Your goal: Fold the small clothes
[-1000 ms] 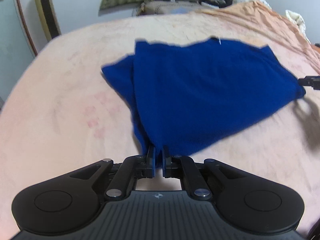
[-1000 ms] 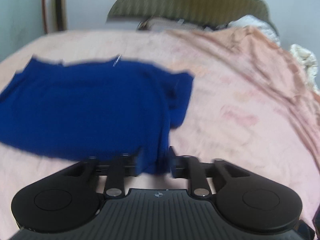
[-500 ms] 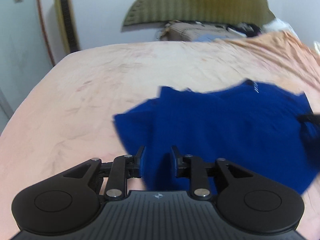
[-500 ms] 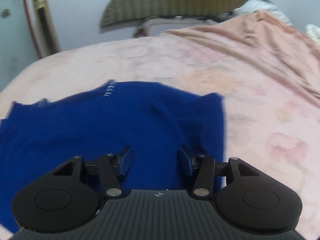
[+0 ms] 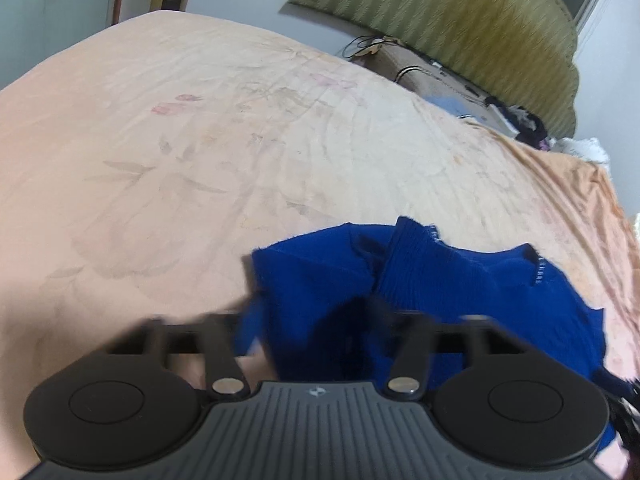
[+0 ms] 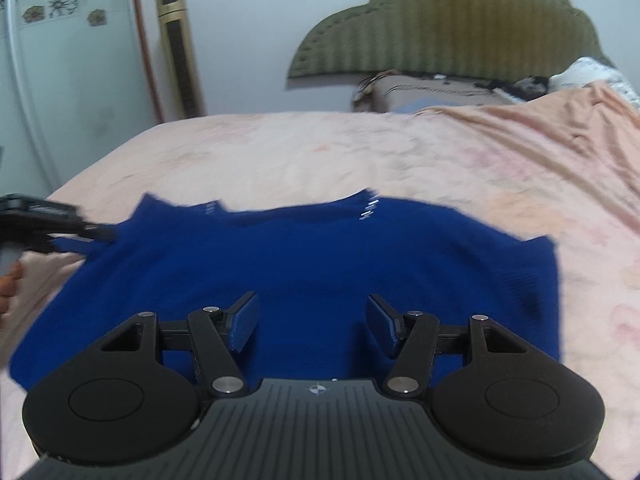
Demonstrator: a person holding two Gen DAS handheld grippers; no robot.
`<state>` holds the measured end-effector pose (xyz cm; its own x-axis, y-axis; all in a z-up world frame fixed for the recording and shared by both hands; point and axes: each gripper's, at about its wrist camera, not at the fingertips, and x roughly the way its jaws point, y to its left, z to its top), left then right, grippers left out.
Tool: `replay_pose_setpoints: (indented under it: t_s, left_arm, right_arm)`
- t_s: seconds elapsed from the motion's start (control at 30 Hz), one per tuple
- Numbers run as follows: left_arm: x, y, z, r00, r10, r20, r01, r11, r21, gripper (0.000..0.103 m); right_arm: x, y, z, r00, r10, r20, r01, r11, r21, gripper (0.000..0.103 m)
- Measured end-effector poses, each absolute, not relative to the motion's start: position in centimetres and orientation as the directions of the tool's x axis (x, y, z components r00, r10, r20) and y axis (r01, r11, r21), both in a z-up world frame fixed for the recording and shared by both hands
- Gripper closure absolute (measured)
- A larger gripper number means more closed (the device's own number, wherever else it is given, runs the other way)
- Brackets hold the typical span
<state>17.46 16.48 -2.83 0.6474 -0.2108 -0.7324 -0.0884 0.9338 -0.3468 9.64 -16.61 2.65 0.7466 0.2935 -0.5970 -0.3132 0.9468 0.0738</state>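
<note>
Right wrist view is showing the right claw (image 6: 310, 326) opening wide, holding nothing, above the blue knitted garment (image 6: 312, 260) lying on the peach bed sheet (image 6: 280, 152). The left claw (image 5: 316, 332), blurred, is having cloth between its jaws; grip unclear. Next fold is needing a fresh edge grasp, I judge.

A bed is seen spread with a peach floral sheet (image 6: 280, 152), rumpled toward the right. An olive padded headboard (image 6: 452, 28) is set against the pale wall. A gold tower fan (image 6: 180, 48) is stood upright by a white door with flower decals (image 6: 60, 4). Pillows and dark clutter (image 5: 524, 120) are piled at the bed's head.
</note>
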Motion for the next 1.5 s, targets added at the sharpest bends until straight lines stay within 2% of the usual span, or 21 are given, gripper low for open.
replay_pose_setpoints:
  t_s: [0.03,0.23,0.3,0.5,0.67,0.9,0.97,1.0,1.03,1.1,1.23,1.5]
  left_arm:
    - [17.7,16.3,-2.9,0.645,-0.185,-0.741,-0.101,0.941,-0.323,0.093]
    - [17.2,16.7,-1.6,0.712,-0.098,-0.695,-0.131,0.954,-0.268,0.099]
    - [17.3,16.6,-1.7,0.711,-0.043,-0.702,-0.151,0.965,-0.213,0.099]
    - [16.0,15.7,-0.4,0.723,0.003,-0.691,-0.132,0.982,-0.135,0.097]
    - [15.5,15.3,0.0,0.701,0.009,-0.713,-0.146,0.980,-0.131,0.095]
    - [14.6,14.9,-0.2,0.694,-0.006,-0.720,-0.130,0.982,-0.133,0.092]
    - [14.3,14.6,0.0,0.697,-0.005,-0.717,-0.123,0.985,-0.125,0.083]
    - [14.2,14.5,0.1,0.700,-0.003,-0.714,-0.120,0.985,-0.121,0.067]
    - [14.0,14.4,0.3,0.707,0.001,-0.707,-0.120,0.986,-0.118,0.042]
    - [13.4,14.2,0.7,0.736,0.027,-0.676,-0.131,0.986,-0.103,0.019]
    - [12.8,13.6,1.5,0.754,0.030,-0.656,-0.104,0.992,-0.074,0.019]
    - [12.0,14.2,1.3,0.738,-0.089,-0.669,-0.020,0.988,-0.154,0.019]
  right_arm:
    - [9.3,-15.9,2.7,0.732,0.321,-0.601,-0.340,0.937,0.086,0.039]
    - [5.9,-11.5,2.8,0.685,0.419,-0.596,-0.503,0.864,0.029,0.028]
    - [5.5,-10.7,2.7,0.681,0.427,-0.595,-0.517,0.855,0.022,0.027]
    - [4.5,-10.1,2.9,0.671,0.438,-0.598,-0.519,0.854,0.044,0.027]
    - [4.1,-9.2,2.8,0.682,0.423,-0.597,-0.509,0.860,0.029,0.027]
    - [2.7,-8.1,2.9,0.739,0.353,-0.573,-0.487,0.868,-0.094,0.019]
    - [2.6,-8.2,3.0,0.741,0.352,-0.573,-0.487,0.868,-0.098,0.018]
    - [2.5,-8.2,3.0,0.741,0.350,-0.573,-0.486,0.869,-0.097,0.018]
    - [2.6,-8.2,3.0,0.742,0.348,-0.573,-0.483,0.870,-0.098,0.017]
    - [2.6,-8.2,3.1,0.746,0.339,-0.573,-0.475,0.874,-0.102,0.017]
    - [2.5,-8.3,3.2,0.756,0.324,-0.568,-0.457,0.883,-0.104,0.017]
    - [2.3,-8.4,3.0,0.776,0.294,-0.558,-0.433,0.891,-0.134,0.012]
